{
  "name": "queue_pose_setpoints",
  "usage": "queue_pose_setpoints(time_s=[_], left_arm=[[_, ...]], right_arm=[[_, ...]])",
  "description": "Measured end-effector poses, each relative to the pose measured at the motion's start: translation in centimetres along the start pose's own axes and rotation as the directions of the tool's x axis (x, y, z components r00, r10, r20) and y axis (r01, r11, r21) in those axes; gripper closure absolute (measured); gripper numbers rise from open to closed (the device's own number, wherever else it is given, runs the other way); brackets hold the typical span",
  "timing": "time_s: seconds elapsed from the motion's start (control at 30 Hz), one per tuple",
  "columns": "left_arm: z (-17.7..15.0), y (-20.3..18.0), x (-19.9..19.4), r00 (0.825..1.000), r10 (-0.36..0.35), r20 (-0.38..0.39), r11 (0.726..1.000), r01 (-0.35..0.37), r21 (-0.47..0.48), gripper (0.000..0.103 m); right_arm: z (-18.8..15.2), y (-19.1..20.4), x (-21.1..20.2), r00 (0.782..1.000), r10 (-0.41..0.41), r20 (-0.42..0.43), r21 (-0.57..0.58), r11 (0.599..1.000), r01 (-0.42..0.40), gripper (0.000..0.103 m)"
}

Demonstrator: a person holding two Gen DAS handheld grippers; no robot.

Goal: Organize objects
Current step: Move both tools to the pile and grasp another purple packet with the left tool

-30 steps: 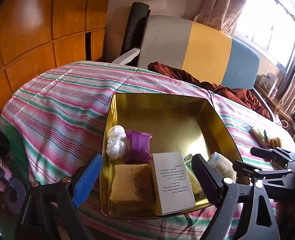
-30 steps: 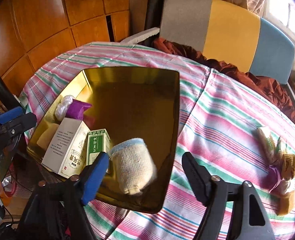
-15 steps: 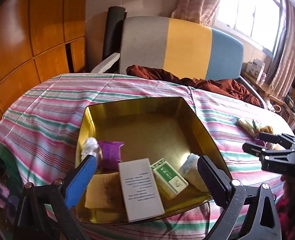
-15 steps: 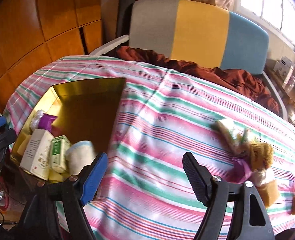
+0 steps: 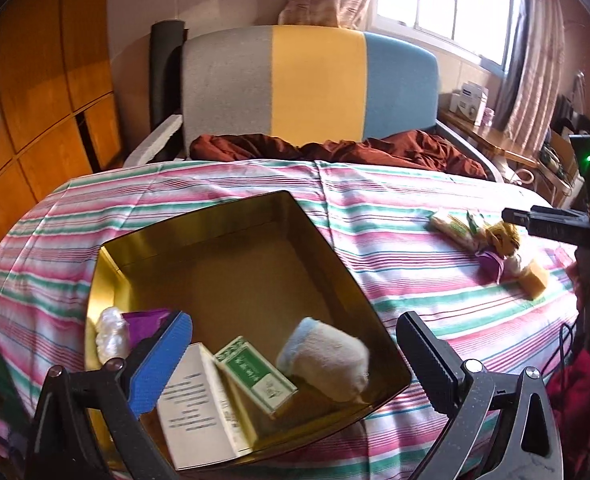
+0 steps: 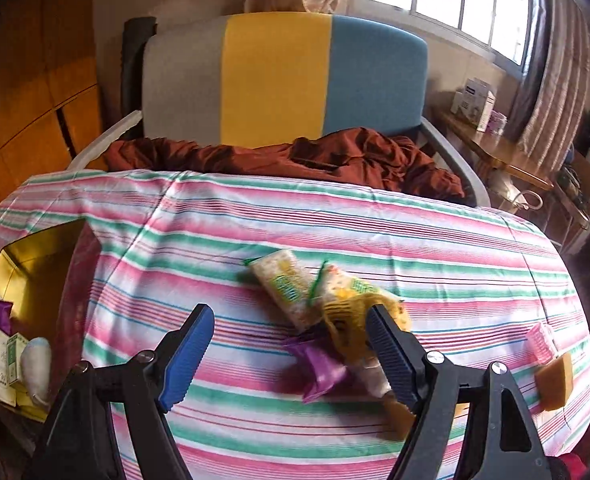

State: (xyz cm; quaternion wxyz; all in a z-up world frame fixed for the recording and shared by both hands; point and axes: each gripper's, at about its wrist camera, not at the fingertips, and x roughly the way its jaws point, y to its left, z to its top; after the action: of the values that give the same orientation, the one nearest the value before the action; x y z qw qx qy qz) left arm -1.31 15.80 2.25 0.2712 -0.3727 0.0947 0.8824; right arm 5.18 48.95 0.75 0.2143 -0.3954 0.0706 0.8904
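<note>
Both fingers of the right gripper (image 6: pixel 289 354) are gaping wide and empty near the snack pile (image 6: pixel 327 312), seemingly lining up a pick for the gold tin (image 5: pixel 347 276), while the left gripper (image 5: pixel 295 356) is hovering equally open and empty

boxes (image 5: pixel 255 376) in tin (image 5: pixel 351 280), snacks (image 6: pixel 319 300) rightward (on cloth (image 6: pixel 199 216))

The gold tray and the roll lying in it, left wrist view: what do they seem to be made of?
The tray looks like thin metal with a shiny gold finish: its walls mirror the light and the striped cloth. The roll looks like soft woven fabric, cream with a pale blue edge, matte and fuzzy; possibly a bandage or a sock, the blur leaves it open.
</note>
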Motion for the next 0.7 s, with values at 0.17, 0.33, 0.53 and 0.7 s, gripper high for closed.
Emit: queue_pose_setpoints(time_s=[0.17, 0.33, 0.53, 0.7], left_arm=[[0.7, -2.7, 1.2, 0.998, -0.053, -0.025, 0.997, 0.054, 0.046, 0.0], [1.3, -5.4, 3.0, 0.99, -0.125, -0.067, 0.99, 0.129, 0.057, 0.0], [1.6, -8.6, 5.9, 0.966, -0.206, -0.155, 0.976, 0.214, 0.037, 0.001], [1.3, -10.9, 7.9, 0.951, -0.221, -0.215, 0.97, 0.237, 0.048, 0.001]], right_arm=[[-0.5, -4.8, 1.5, 0.999, -0.047, 0.005, 0.163, 0.986, 0.046, 0.021], [-1.9, -11.2, 2.1, 0.998, -0.066, -0.014, 0.461, 0.885, 0.066, 0.02], [-3.3, -14.2, 2.9, 0.998, -0.004, -0.062, 0.603, 0.797, 0.041, 0.019], [-3.1, -13.4, 3.7, 0.996, 0.044, -0.077, 0.576, 0.817, 0.008, 0.019]])
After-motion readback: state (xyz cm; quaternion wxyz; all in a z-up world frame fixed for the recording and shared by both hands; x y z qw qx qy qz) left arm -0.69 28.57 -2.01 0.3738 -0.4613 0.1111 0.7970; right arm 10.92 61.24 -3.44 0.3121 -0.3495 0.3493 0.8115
